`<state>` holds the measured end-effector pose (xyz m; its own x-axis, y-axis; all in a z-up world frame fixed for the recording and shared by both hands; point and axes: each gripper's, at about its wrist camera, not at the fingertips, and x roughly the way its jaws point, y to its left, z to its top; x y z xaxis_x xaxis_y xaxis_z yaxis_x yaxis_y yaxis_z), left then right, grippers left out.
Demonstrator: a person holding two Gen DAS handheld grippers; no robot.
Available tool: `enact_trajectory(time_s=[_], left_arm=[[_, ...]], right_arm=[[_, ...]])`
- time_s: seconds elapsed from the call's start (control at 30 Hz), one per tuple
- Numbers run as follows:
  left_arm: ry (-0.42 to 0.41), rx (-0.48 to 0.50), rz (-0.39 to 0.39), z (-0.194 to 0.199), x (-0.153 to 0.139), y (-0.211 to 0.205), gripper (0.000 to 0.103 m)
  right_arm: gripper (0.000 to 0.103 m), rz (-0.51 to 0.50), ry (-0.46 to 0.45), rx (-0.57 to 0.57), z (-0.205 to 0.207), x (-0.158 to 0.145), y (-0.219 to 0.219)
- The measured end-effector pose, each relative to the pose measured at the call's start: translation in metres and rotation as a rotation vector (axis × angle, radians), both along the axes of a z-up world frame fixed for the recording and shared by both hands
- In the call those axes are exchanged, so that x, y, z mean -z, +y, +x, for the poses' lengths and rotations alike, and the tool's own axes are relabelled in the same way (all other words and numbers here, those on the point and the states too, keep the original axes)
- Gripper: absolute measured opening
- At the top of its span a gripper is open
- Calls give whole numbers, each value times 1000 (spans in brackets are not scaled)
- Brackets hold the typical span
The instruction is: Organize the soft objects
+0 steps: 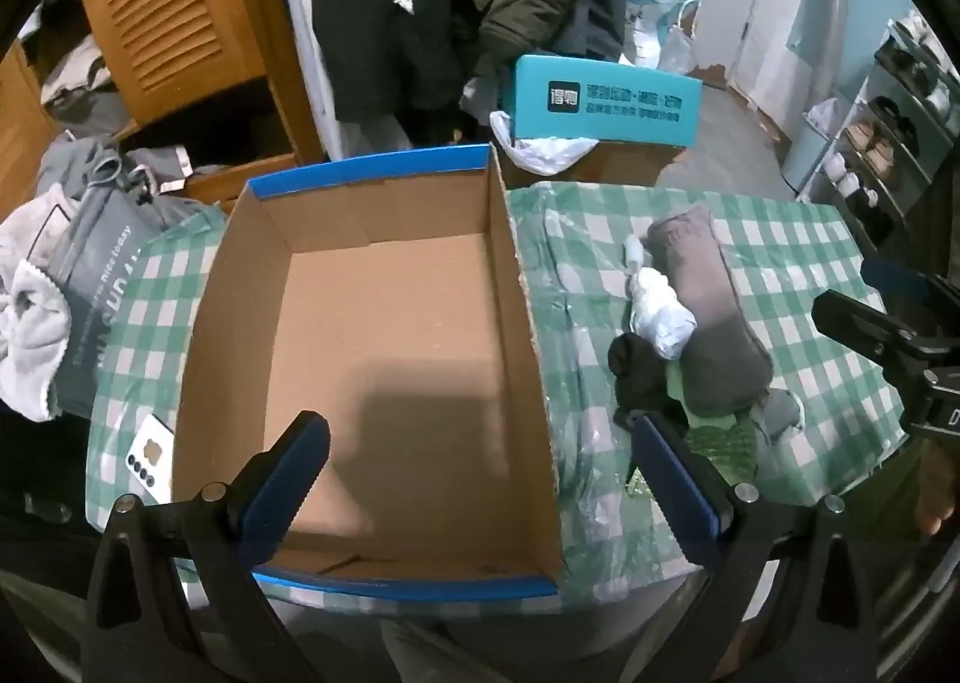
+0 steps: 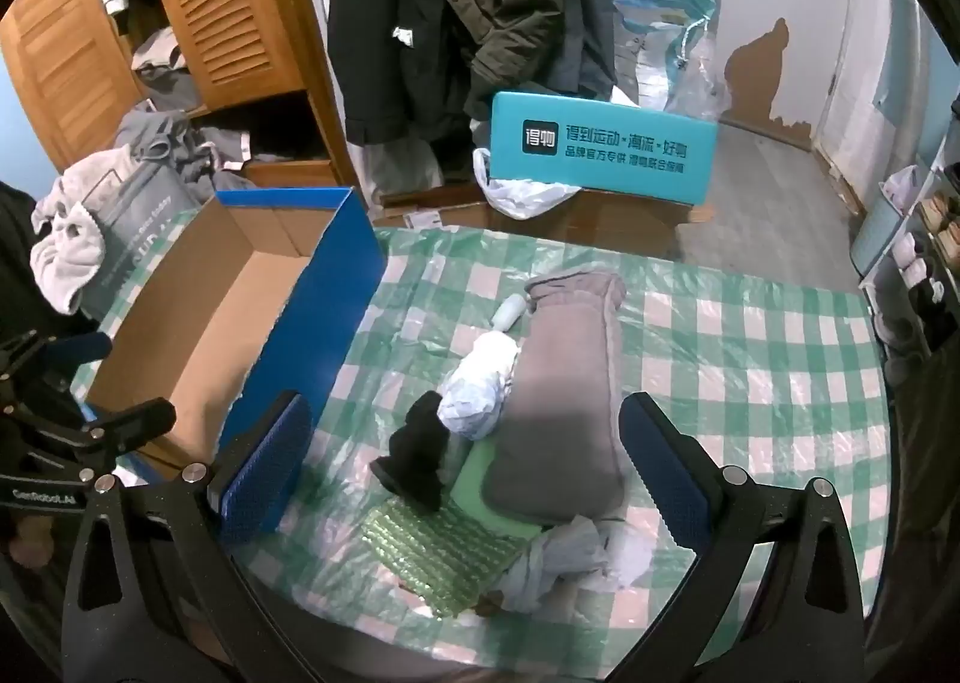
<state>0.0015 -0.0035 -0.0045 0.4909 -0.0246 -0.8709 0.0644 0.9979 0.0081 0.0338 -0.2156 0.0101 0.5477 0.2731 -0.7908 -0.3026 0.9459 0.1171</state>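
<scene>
Soft objects [image 2: 558,401] lay just ahead of the wide-open, empty right gripper [image 2: 468,467]; left gripper [image 1: 480,479] gaped empty over the box [image 1: 384,359]; best pinch one bundle squarely

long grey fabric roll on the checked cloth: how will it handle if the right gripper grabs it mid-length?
The grey fabric roll looks like soft rolled cloth, so its ends will probably sag from a mid-length pinch. It spans most of the open right gripper, so it should compress rather than resist. It leans on the white bundle and partly covers the green pad; lifting may drag both.
</scene>
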Motion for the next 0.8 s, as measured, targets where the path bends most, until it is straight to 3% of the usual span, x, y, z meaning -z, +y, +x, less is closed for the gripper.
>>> enact_trajectory(time_s=[0.8], left_arm=[[30,-19,-22,1,3,6,102]], right_arm=[[102,-1,1,1,0,-1,-1]])
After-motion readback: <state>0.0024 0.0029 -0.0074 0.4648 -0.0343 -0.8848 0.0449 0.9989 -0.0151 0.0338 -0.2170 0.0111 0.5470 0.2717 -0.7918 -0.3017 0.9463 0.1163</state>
